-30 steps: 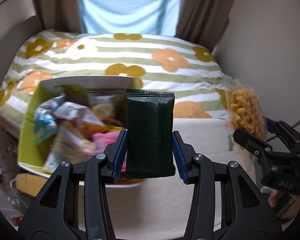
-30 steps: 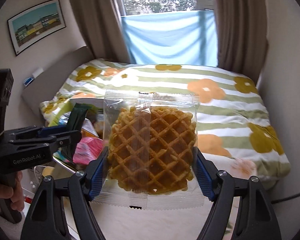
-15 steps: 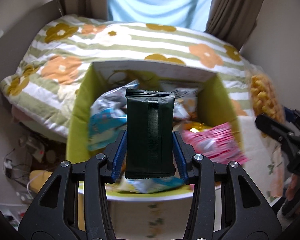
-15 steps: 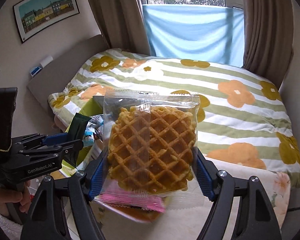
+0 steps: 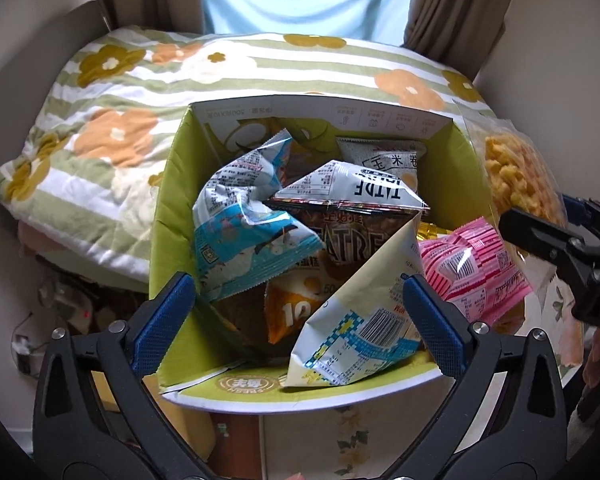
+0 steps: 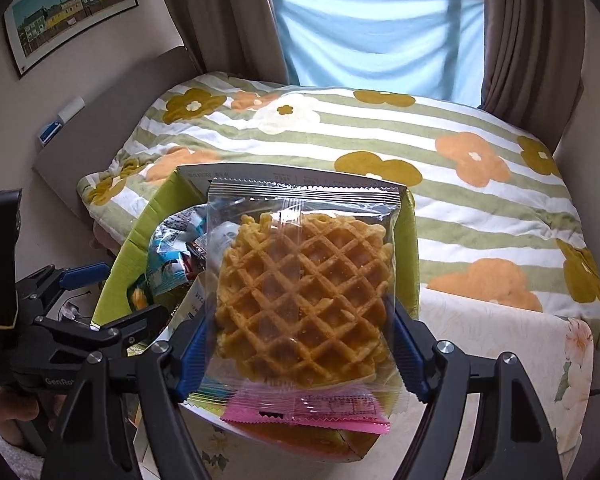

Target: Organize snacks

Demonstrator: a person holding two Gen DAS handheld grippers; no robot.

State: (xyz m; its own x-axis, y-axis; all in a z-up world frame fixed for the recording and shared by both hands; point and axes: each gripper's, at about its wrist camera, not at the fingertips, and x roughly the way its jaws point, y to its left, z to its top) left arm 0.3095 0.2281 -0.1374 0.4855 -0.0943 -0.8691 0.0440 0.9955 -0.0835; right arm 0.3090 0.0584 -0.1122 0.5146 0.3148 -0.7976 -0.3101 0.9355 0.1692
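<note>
Waffle in clear plastic wrapper (image 6: 300, 300), centre frame, clamped in your right gripper (image 6: 300, 344); left gripper (image 5: 296, 312) gapes, holding nothing, over green cardboard box (image 5: 172, 208) crammed with snack packets (image 5: 252, 232).

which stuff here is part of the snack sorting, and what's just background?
Job:
green snack box
loose packets in it, e.g. pink packet
waffle pack, clamped in right gripper
left gripper, open, empty

Background:
floral duvet
framed picture
curtains

Ahead of me: bed (image 6: 380, 152) under green-striped flower quilt, grey headboard (image 6: 112, 108) to its left. Window behind, pale blue cloth (image 6: 376, 36) across it, brown curtains (image 6: 532, 32) either side. Framed street picture (image 6: 68, 8) on beige wall; daylight
</note>
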